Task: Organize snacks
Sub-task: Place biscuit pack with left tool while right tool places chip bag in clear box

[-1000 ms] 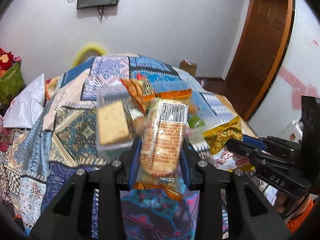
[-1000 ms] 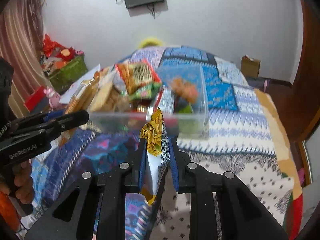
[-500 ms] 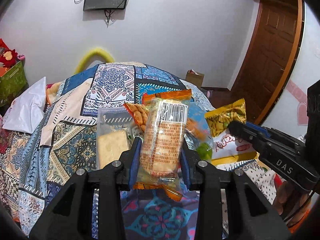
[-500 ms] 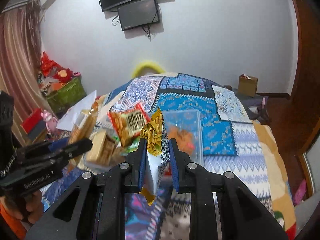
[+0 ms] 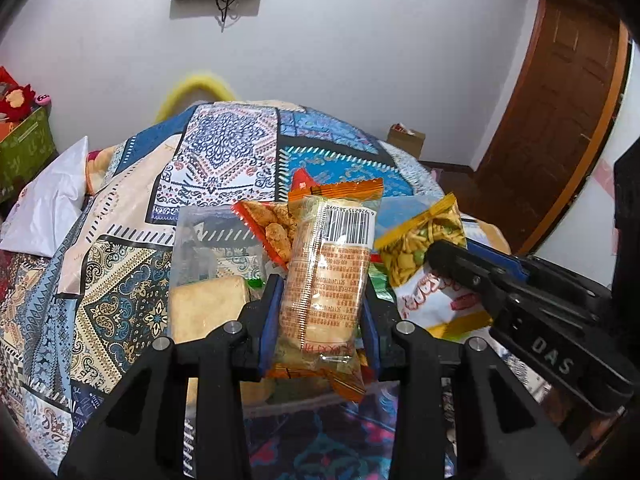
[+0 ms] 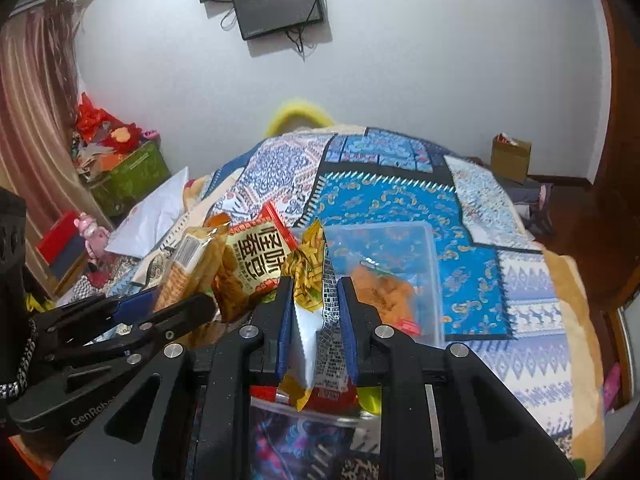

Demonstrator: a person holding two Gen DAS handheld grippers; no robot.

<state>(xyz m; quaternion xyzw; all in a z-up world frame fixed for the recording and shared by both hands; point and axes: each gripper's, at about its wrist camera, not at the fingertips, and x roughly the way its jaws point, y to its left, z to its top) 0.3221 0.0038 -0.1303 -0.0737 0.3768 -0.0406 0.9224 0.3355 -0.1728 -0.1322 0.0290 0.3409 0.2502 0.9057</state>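
I hold two packets, one per tongs. My left tongs (image 5: 318,320) are clamped on the barcoded biscuit packet (image 5: 326,276), long axis toward 12 o'clock; my right tongs (image 6: 314,320) pinch the yellow-and-white snack bag (image 6: 310,276), edge-on, likewise upright. Both hang over one clear plastic box (image 6: 400,248) on the patchwork bed (image 6: 400,196).

Patchwork quilt (image 5: 224,160) on bed, w/ wall-mounted TV (image 6: 276,4), brown door (image 5: 560,92), cardboard box (image 6: 510,156) nearby.
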